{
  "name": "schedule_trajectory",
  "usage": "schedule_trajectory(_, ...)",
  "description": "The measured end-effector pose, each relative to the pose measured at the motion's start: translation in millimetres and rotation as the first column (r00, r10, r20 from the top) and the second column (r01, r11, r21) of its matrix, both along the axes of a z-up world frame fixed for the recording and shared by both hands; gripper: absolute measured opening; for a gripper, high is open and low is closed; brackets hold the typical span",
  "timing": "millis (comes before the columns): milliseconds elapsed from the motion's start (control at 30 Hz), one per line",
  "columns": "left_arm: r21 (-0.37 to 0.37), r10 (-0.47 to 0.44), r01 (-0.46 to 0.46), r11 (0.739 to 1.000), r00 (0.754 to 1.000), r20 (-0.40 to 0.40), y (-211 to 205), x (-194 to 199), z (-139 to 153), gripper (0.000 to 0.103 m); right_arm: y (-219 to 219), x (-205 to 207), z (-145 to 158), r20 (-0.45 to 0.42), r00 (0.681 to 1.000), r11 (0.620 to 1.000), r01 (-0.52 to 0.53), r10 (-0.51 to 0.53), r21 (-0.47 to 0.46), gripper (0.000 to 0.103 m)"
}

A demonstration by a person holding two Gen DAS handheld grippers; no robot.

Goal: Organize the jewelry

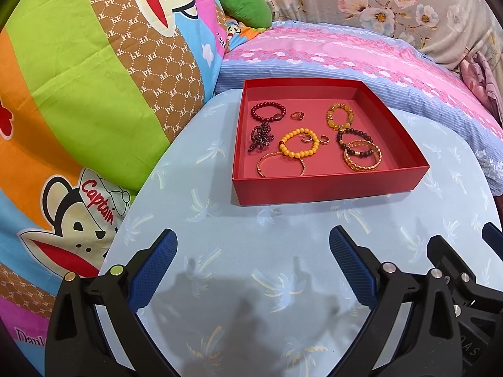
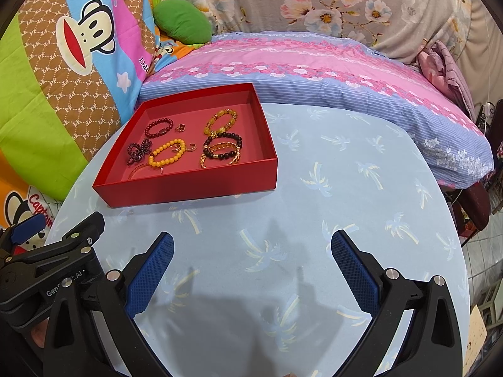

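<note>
A red box [image 1: 330, 185] stands on the light blue table [image 1: 251, 235]; it also shows in the right wrist view [image 2: 188, 188]. Inside lie several pieces: a dark red bead bracelet [image 1: 268, 112], a yellow bead bracelet [image 1: 298, 143], an amber bracelet [image 1: 339, 114], a black bead bracelet [image 1: 355, 143], gold bangles [image 1: 361, 157] and small rings [image 1: 323, 139]. My left gripper [image 1: 253, 245] is open and empty, above the table in front of the box. My right gripper [image 2: 251, 248] is open and empty, to the right of the left one.
A cartoon monkey quilt [image 1: 78, 94] is piled left of the table. A pink and blue pillow [image 2: 314, 69] lies behind it, with a green cushion [image 2: 182, 20] and floral fabric [image 2: 345, 0] further back. The floor [image 2: 481, 251] shows at the right.
</note>
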State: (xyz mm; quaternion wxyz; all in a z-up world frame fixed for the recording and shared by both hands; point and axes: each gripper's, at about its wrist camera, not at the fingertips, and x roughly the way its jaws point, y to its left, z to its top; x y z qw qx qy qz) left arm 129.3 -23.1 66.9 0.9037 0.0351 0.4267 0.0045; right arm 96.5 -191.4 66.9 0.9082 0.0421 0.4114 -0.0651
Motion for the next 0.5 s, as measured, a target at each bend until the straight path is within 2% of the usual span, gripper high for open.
schedule_trajectory(500, 0.009, -0.005, 0.005, 1.0, 1.0, 0.008, -1.1, -0.9, 1.4, 0.093, -0.1, -0.1, 0.2, 0.0, 1.0, 1.0, 0.001, -0.001, 0.002, 0.097)
